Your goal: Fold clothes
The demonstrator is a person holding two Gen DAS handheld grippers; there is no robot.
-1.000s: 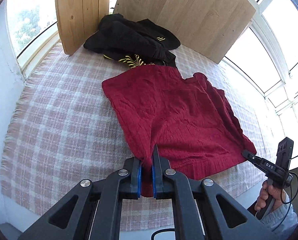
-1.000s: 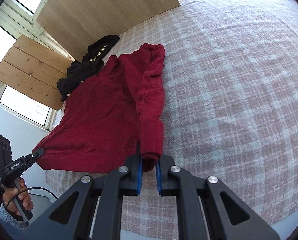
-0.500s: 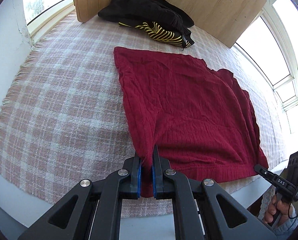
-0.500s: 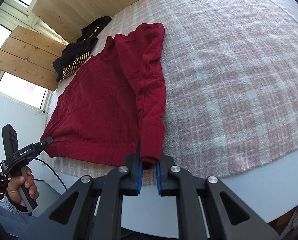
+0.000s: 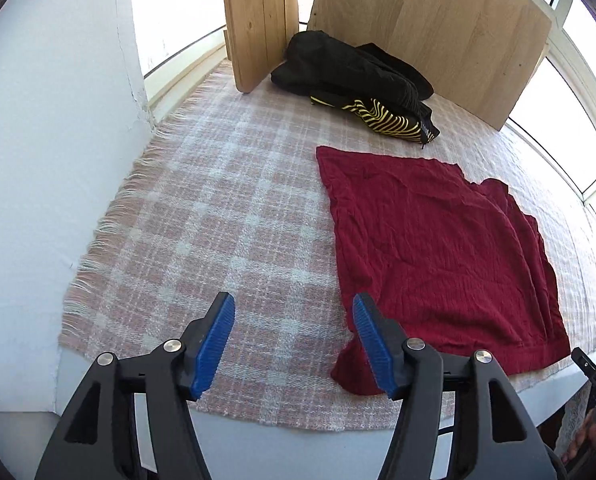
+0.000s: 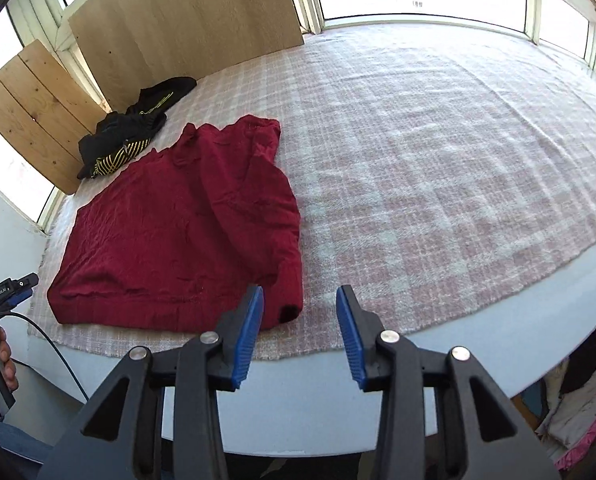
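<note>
A checked blanket point(image 6: 437, 152) covers the whole bench and gives the clothes a soft, flat bed to be folded on; its fringed edge runs along the white wall in the left wrist view. Wooden boards point(image 5: 429, 20) lean against the windows at the back, out of the working space. On the blanket the red sweater point(image 5: 437, 248) lies spread flat with its hem toward the near edge of the bench, one sleeve laid down along its side so the cuff point(image 6: 288, 312) ends near the hem; that squared-up lie suits a garment ready for a fold, though it would equally fit one just laid out after smoothing. A black and yellow garment point(image 5: 361, 84) sits bunched behind it, close to the boards, kept apart from the sweater. The left tool point(image 5: 294, 340) hangs over the near corner of the sweater with its blue pads wide apart, gripping nothing, one pad just beside the cloth. The right tool point(image 6: 299, 332) is likewise spread wide and empty, just beside the cuff.
</note>
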